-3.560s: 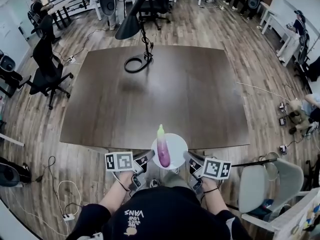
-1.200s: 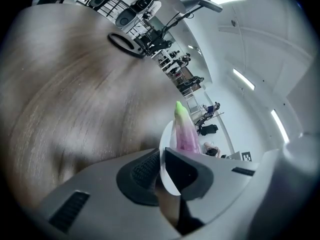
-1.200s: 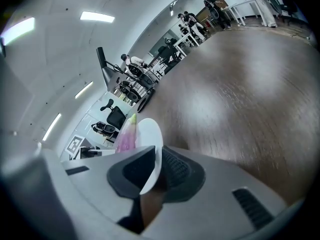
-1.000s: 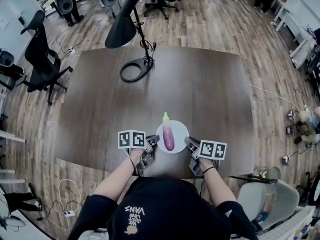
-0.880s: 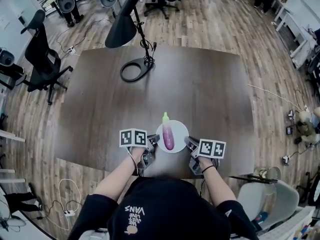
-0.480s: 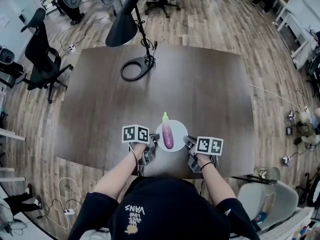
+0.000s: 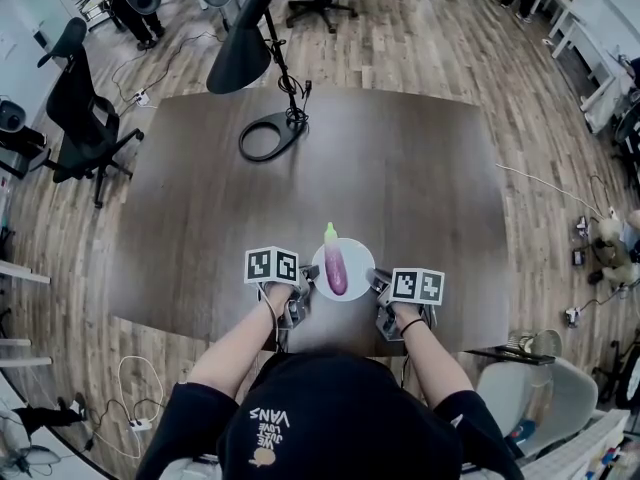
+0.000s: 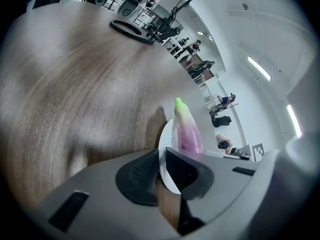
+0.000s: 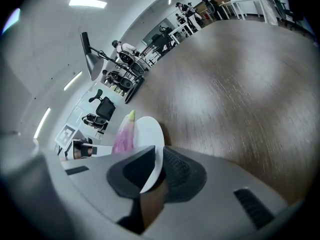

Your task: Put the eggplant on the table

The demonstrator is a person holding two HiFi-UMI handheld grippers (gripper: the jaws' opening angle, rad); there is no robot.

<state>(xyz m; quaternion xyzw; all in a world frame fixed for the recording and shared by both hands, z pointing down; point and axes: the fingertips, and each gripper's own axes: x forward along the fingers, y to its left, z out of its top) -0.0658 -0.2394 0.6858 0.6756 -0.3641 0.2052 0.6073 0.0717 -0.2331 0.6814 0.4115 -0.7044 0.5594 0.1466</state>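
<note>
Nearest me, my left gripper [image 7: 304,288] and right gripper [image 7: 379,287] each pinch the thin rim of the white plate [image 7: 358,256] from opposite sides, jaws clamped on its edge. The eggplant [image 7: 335,267] lies on that plate midway between the two grips, equally near both, over the near part of the table [image 7: 400,178]. Its long axis runs straight away from me, green tip at the far end, toward the lamp base [image 7: 265,136] well beyond, so I judge either gripper could take it from the side.
</note>
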